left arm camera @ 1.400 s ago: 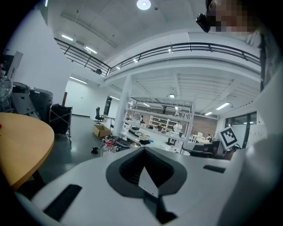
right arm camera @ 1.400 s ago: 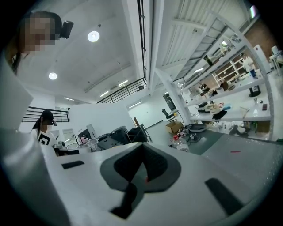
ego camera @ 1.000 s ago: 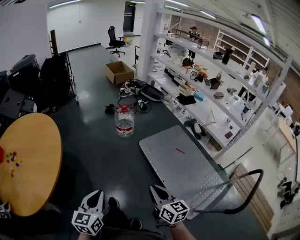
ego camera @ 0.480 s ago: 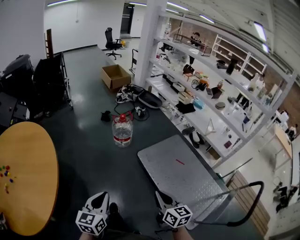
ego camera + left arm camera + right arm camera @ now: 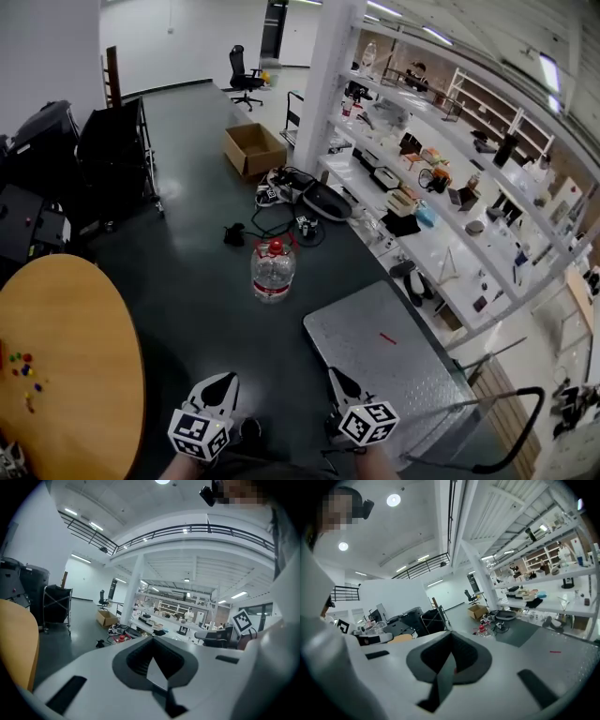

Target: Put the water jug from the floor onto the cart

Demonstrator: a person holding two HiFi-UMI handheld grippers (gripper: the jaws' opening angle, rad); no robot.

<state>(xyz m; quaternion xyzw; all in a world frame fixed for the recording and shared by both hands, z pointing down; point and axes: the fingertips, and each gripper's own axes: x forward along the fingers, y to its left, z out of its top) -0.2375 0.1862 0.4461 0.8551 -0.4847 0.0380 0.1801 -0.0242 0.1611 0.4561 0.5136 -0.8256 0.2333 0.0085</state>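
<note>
Wooden round table (image 5: 66,356) at lower left, clear of route. Left gripper (image 5: 221,382) at bottom centre, jaws pressed together, pinching nothing; probably just carried toward target. Clear water jug (image 5: 273,272), red cap, upright on dark floor at frame centre, well ahead of both tools, near cart's far corner. Right gripper (image 5: 336,379) beside left, jaws likewise closed together, empty. Steel cart (image 5: 394,361) at lower right, deck bare, ready for jug.

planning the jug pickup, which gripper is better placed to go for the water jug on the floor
Left, narrowly. The water jug stands ahead between both, but the left gripper has bare floor before it, while the right gripper sits by the cart corner. Both are shut, empty.
</note>
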